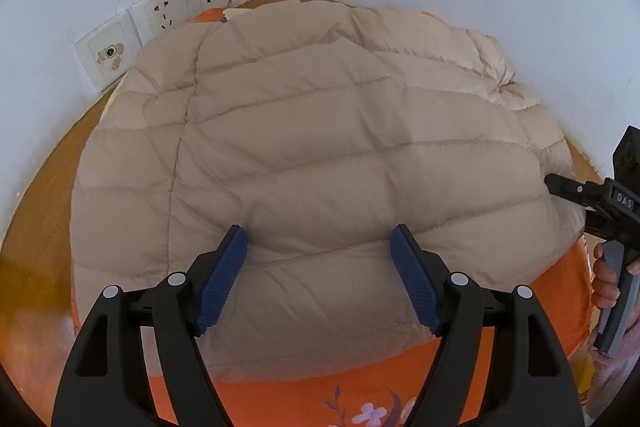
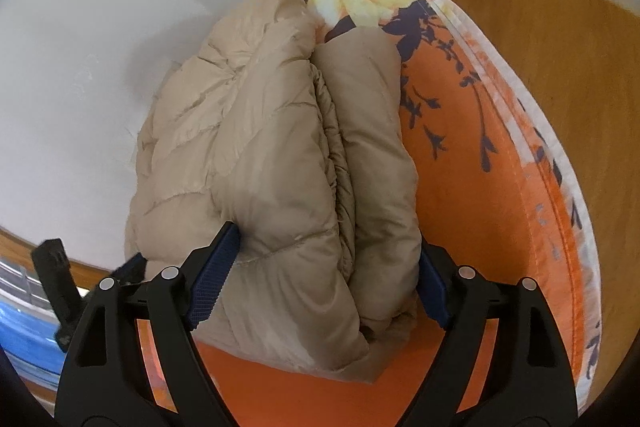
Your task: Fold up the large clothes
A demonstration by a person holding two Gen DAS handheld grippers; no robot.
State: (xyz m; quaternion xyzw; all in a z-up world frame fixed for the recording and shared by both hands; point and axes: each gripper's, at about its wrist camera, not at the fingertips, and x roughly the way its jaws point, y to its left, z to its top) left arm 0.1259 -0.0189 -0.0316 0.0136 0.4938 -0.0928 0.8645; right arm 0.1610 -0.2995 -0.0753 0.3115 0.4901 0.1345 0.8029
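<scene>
A beige quilted puffer jacket lies folded in a thick stack on an orange floral cloth. My left gripper is open, its blue pads pressing down on the jacket's near edge. My right gripper is wide open and straddles the folded end of the jacket, one pad on each side, touching the stacked layers. In the left wrist view the right gripper sits at the jacket's right edge, a hand on its grey handle.
The orange cloth covers a wooden table set in a white wall corner. Wall sockets are behind the jacket on the left. A strip of bare wood shows left of the cloth.
</scene>
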